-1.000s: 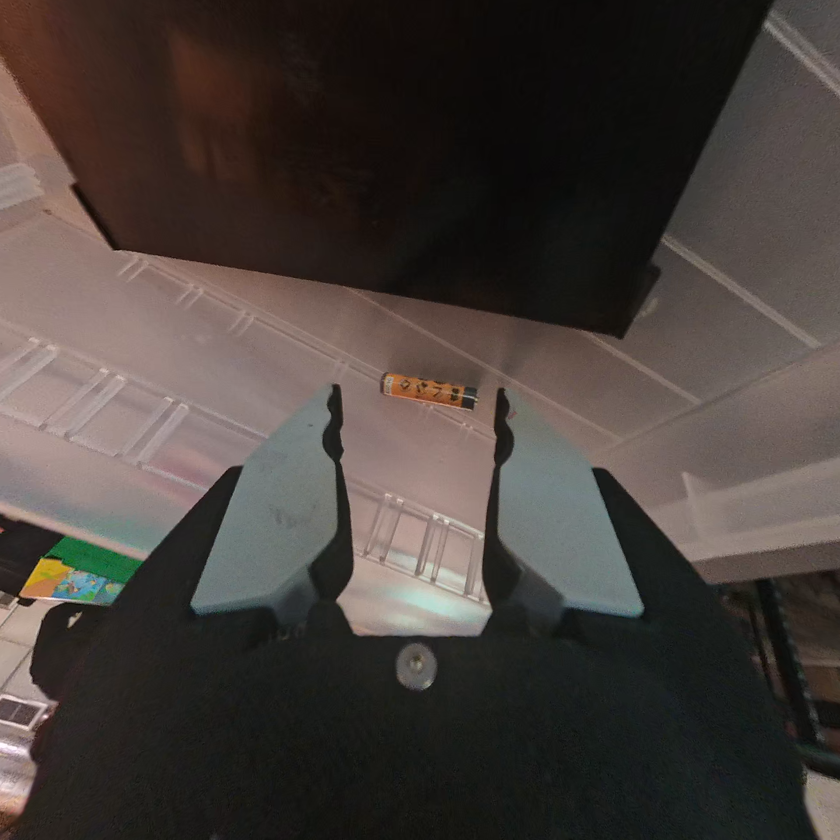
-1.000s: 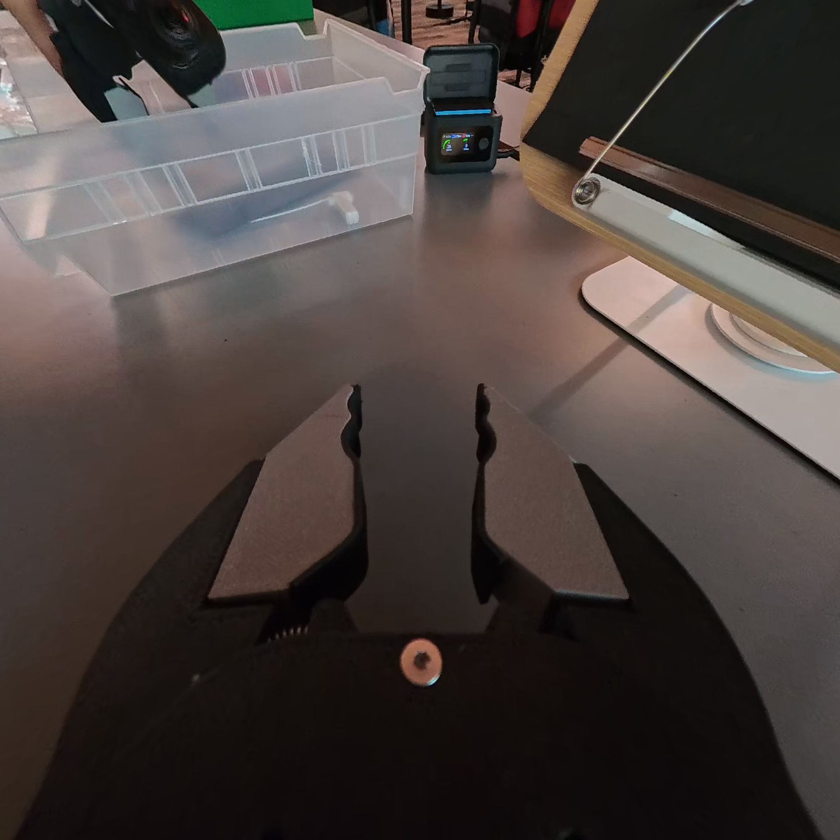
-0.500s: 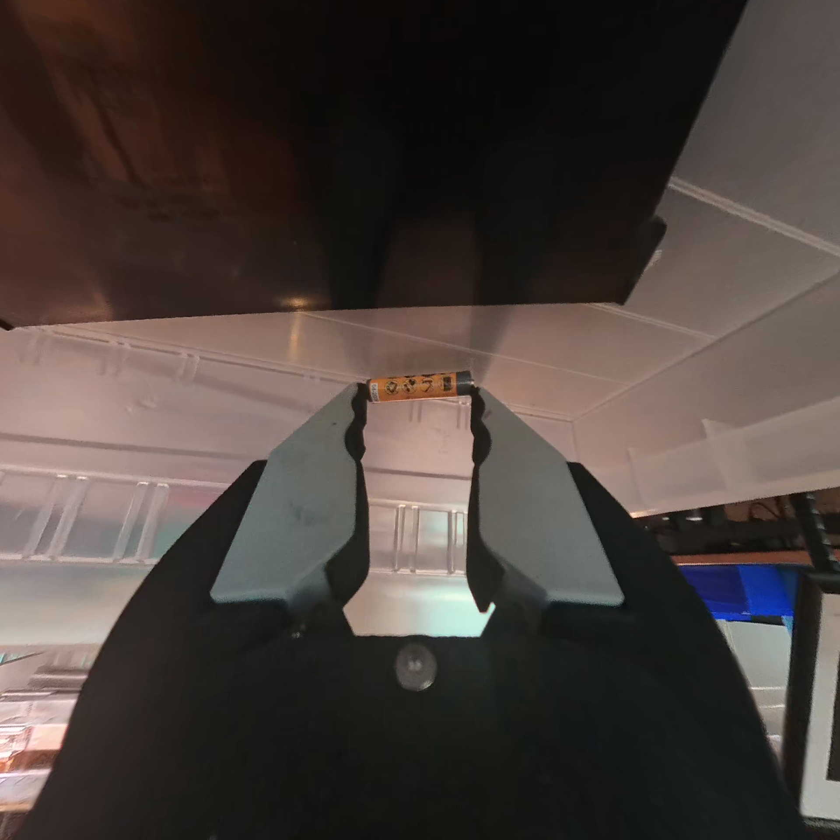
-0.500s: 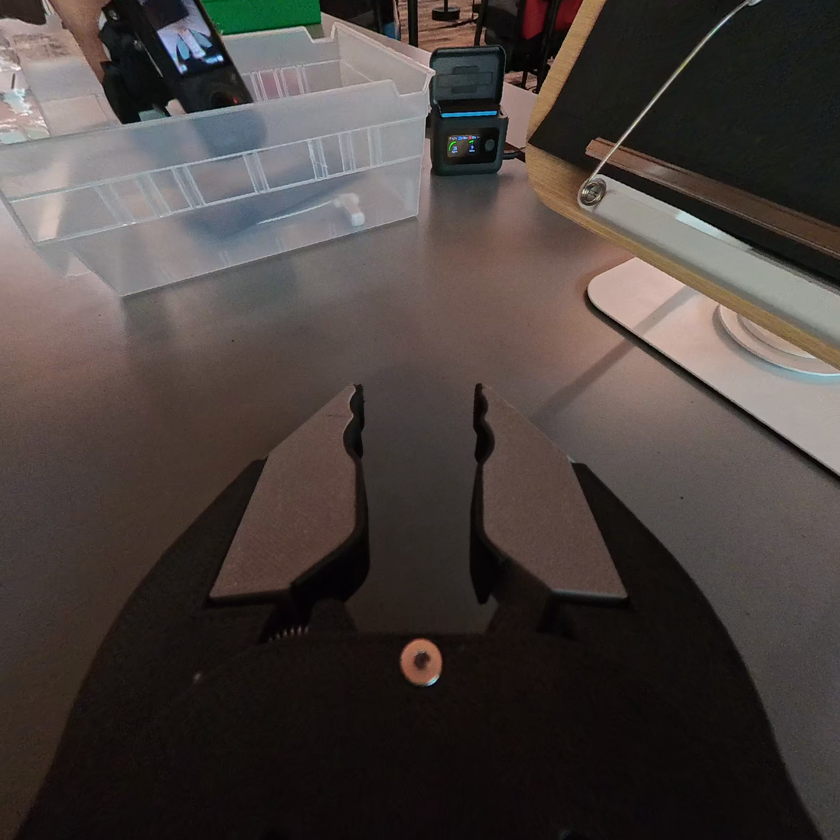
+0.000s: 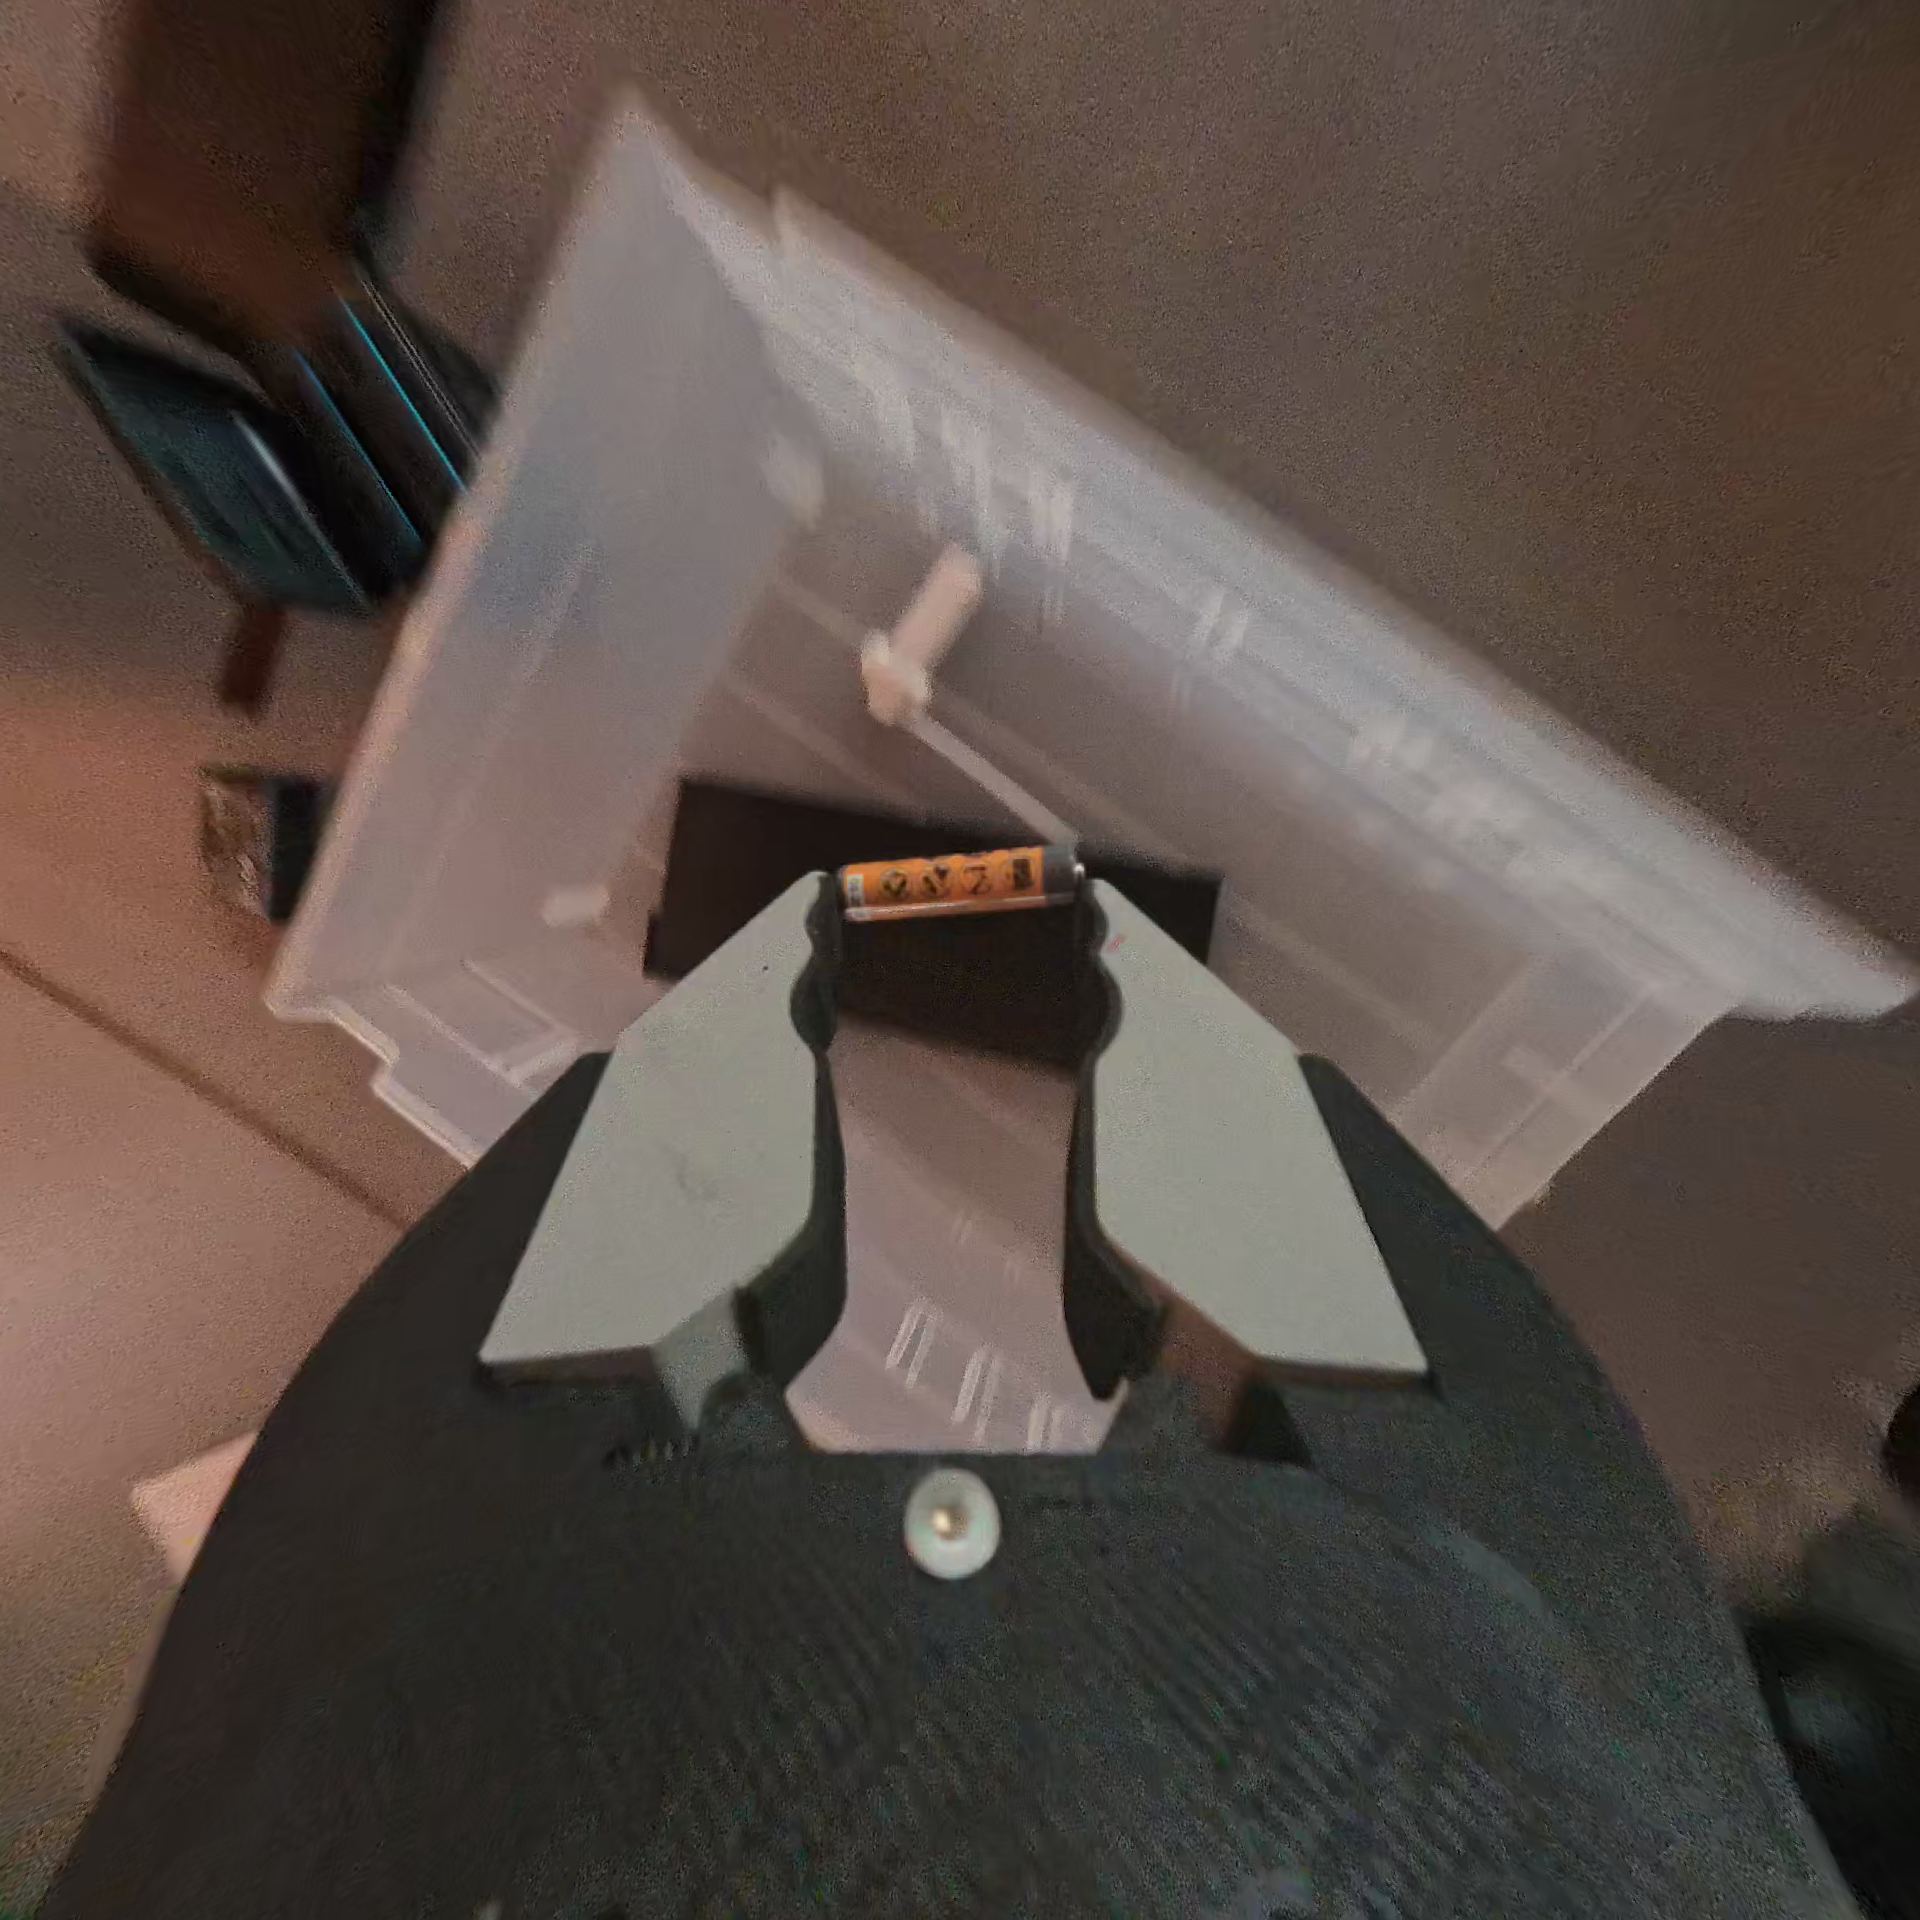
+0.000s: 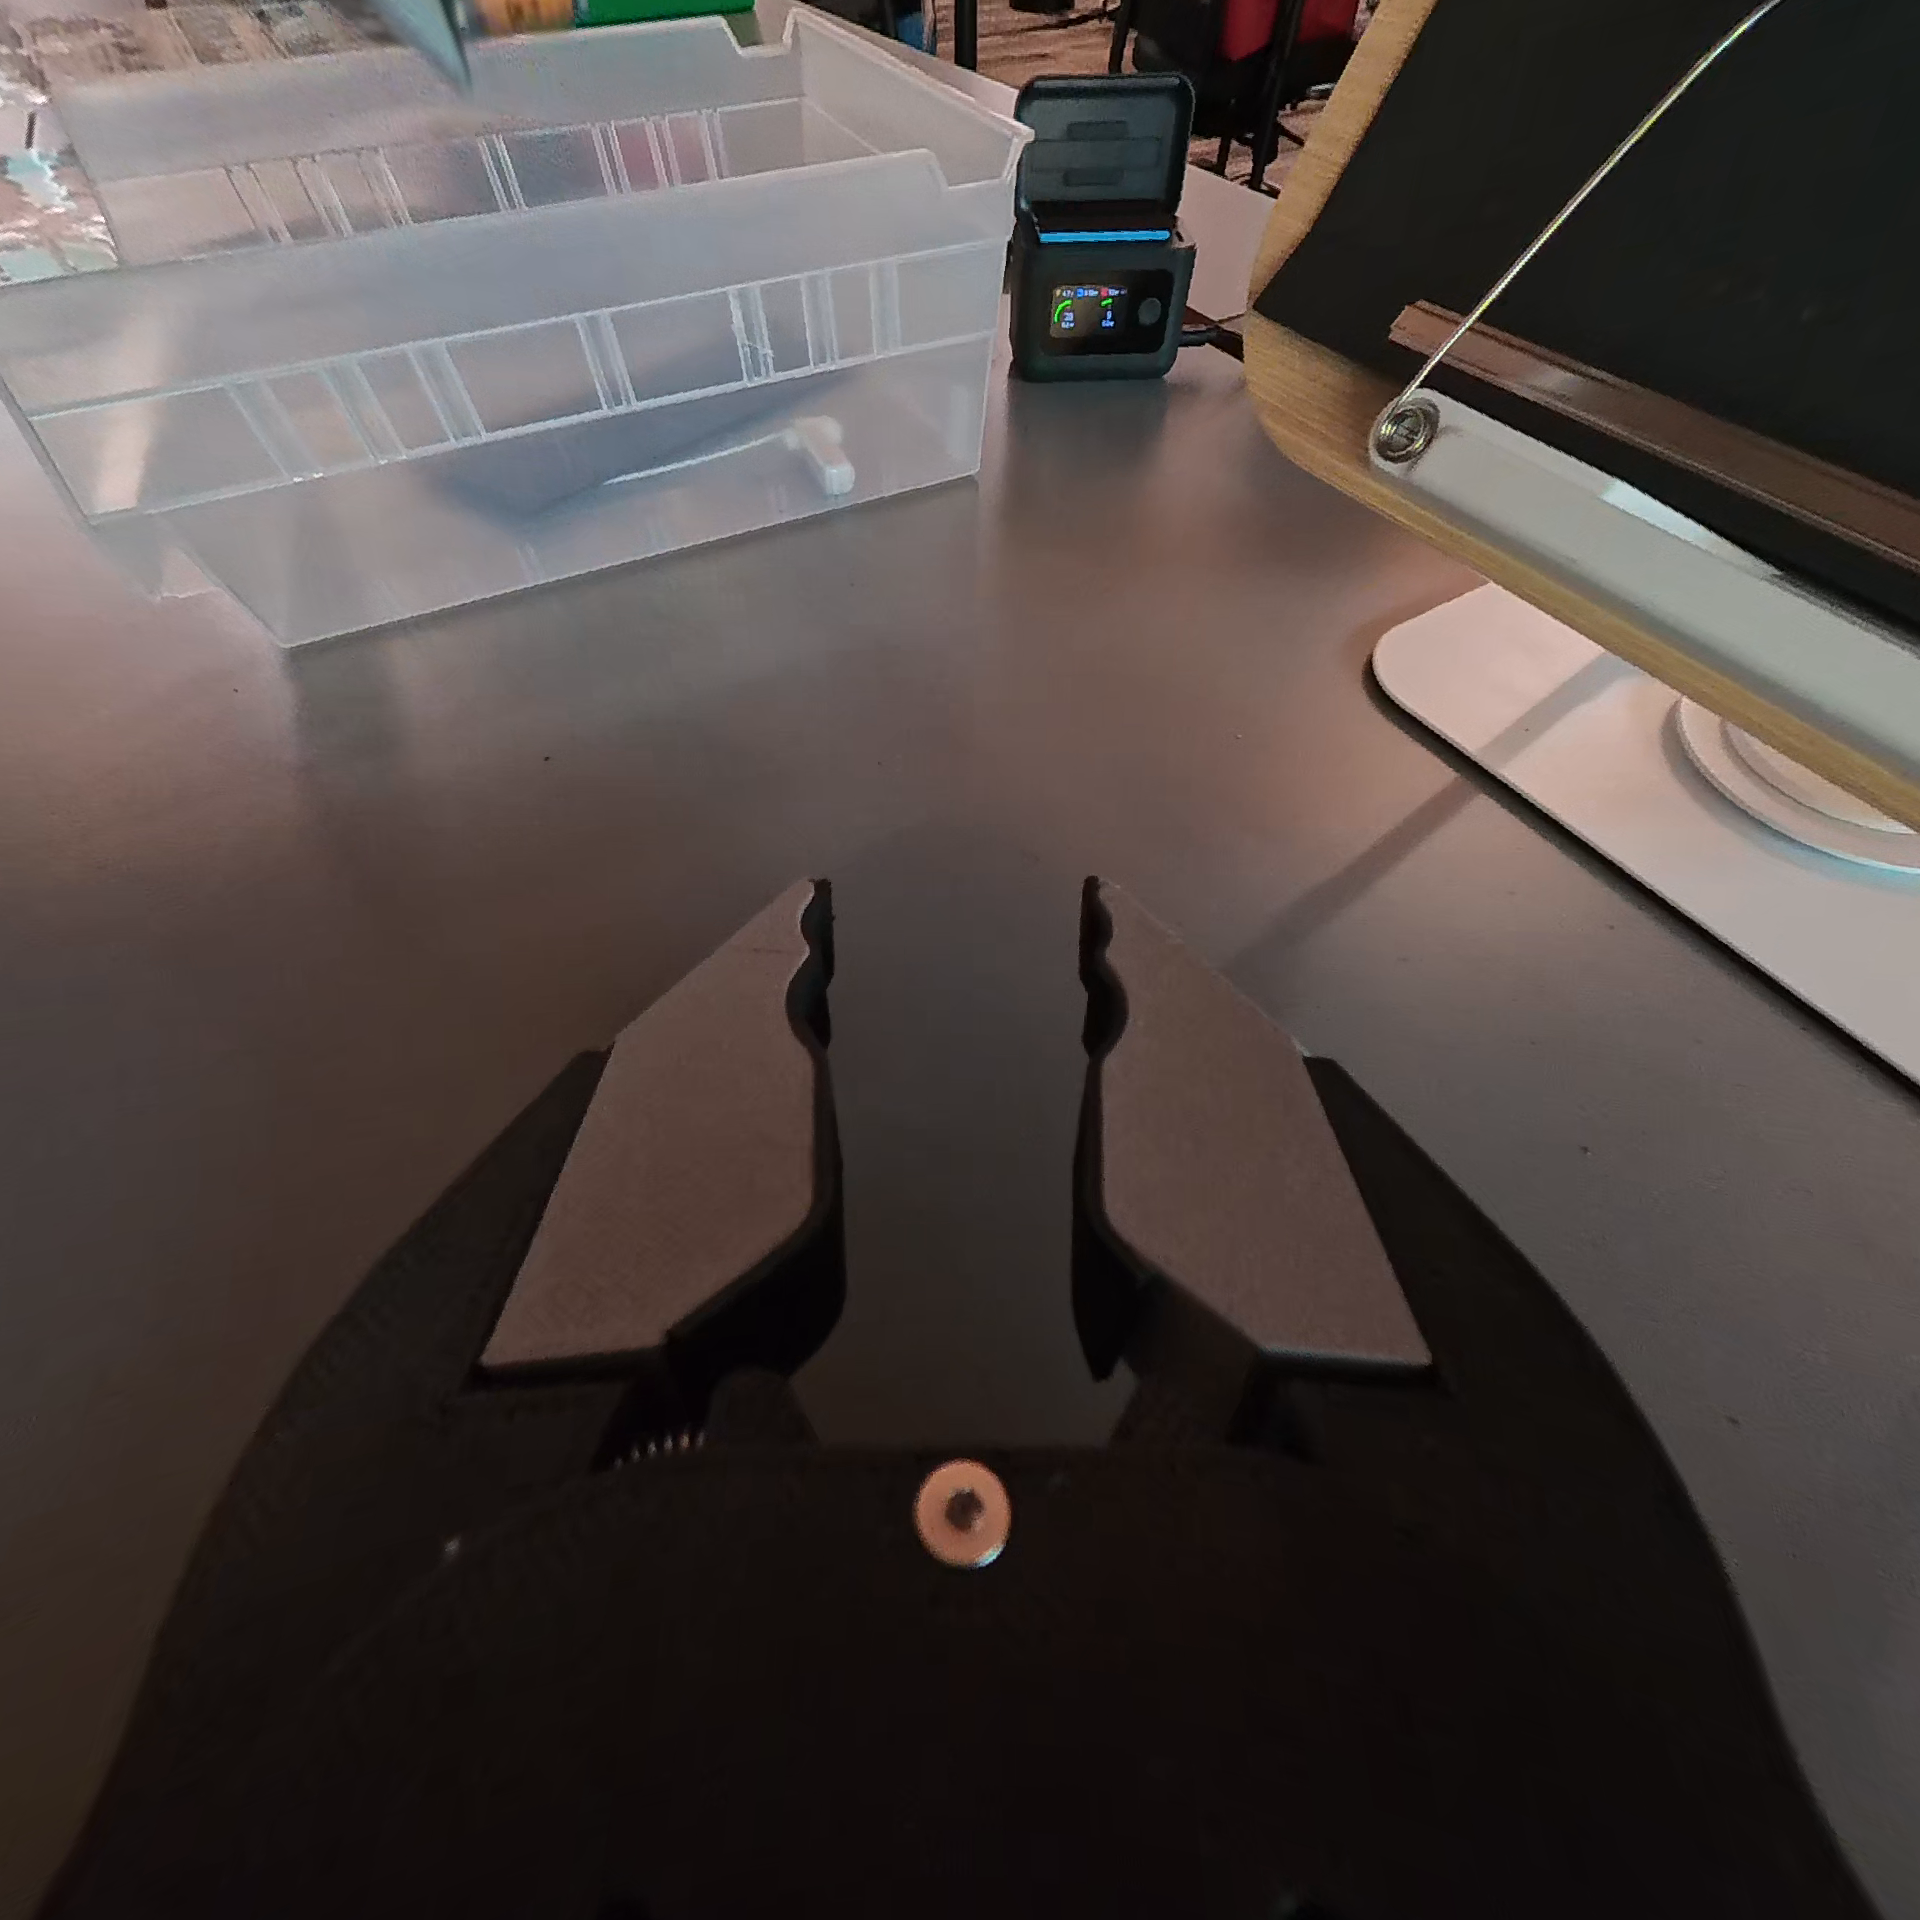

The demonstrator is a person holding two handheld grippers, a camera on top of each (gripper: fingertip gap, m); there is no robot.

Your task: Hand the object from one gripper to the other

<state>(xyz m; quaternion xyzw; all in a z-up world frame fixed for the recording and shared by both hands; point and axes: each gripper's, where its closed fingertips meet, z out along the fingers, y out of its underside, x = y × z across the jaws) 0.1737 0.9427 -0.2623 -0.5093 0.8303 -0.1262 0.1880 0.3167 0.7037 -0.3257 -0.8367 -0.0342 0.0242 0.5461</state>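
Grey tabletop (image 6: 727, 790); left hand-held gripper (image 5: 961, 899) clamps battery (image 5: 956, 883), right hand-held gripper (image 6: 956, 914) parted, empty.

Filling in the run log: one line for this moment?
left gripper: shut on battery, end to end, above bin | right gripper: open, empty, over table | handover: not yet

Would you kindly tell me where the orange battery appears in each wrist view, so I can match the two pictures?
Left wrist view: orange battery at centre, clamped end to end between the left gripper fingertips.
Right wrist view: a sliver at the top edge, left of centre.
Shared landmark: the clear plastic bin.
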